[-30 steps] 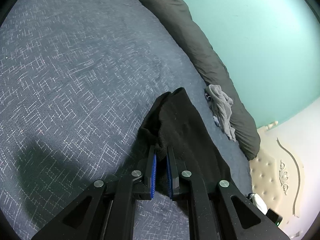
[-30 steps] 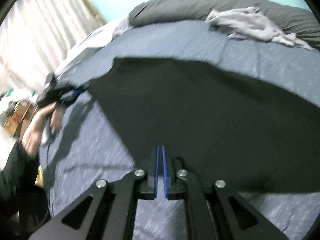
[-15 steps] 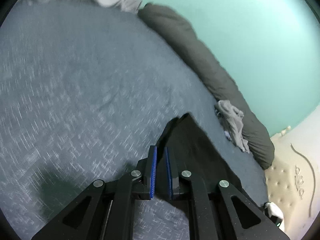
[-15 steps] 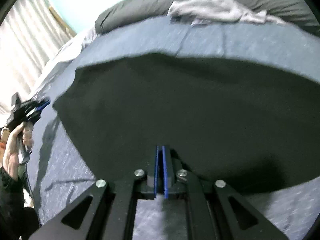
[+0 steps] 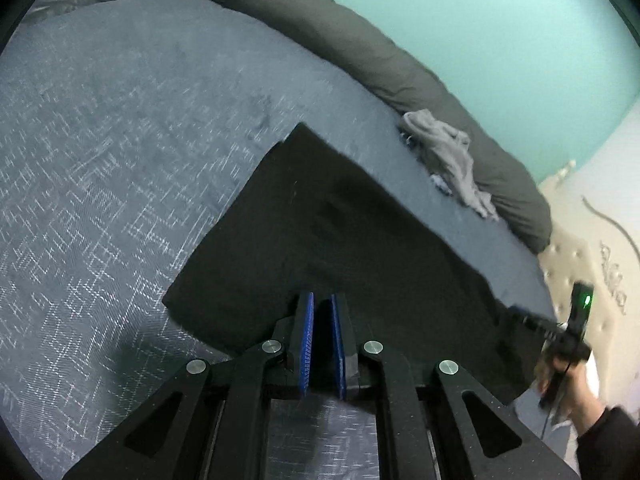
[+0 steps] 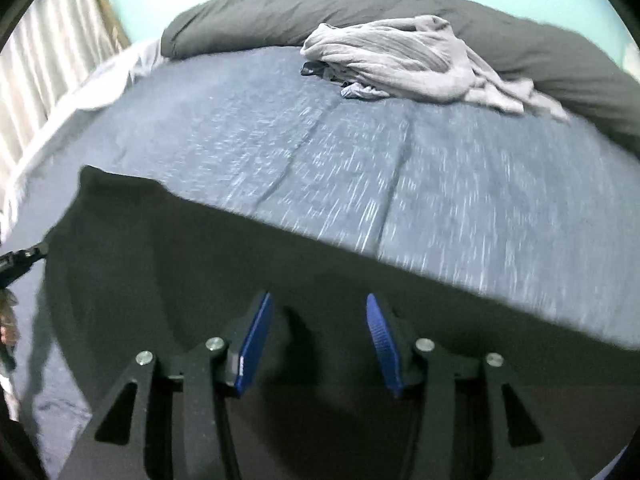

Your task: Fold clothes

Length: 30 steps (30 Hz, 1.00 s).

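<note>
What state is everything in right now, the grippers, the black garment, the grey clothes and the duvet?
left gripper: shut on the black garment's near edge.
right gripper: open, over the garment, gripping nothing.
black garment: spread flat on the bed.
grey clothes: crumpled, unfolded, against the duvet.
dark grey duvet: rolled along the bed's far edge.

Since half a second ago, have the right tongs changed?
Yes. The right tongs have opened over the black garment, and the grey clothes pile by the rolled duvet sits lower in their view.
</note>
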Each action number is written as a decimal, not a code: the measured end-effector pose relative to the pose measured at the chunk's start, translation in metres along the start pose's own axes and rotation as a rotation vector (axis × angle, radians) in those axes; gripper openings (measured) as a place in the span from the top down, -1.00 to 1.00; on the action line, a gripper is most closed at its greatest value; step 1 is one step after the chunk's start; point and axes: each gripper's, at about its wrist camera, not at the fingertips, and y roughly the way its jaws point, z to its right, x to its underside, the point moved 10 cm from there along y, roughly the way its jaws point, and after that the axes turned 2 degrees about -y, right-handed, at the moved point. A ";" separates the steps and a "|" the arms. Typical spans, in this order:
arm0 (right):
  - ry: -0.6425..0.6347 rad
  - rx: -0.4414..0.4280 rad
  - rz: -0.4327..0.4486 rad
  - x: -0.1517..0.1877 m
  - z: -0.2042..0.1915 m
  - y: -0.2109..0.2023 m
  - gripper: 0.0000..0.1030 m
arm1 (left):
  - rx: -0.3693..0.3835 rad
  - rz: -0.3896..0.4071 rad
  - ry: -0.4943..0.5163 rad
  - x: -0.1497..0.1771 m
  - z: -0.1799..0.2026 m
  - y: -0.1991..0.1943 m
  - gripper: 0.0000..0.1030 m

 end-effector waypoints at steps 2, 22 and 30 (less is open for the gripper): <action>-0.047 0.025 -0.022 -0.008 0.002 0.010 0.02 | -0.004 -0.006 -0.004 0.002 -0.003 0.003 0.81; -0.230 0.082 0.007 -0.011 -0.004 0.021 0.94 | -0.012 -0.014 -0.003 0.006 -0.003 0.009 0.81; -0.035 0.040 0.020 -0.027 0.022 0.031 0.95 | -0.011 -0.019 -0.007 0.008 -0.005 0.011 0.81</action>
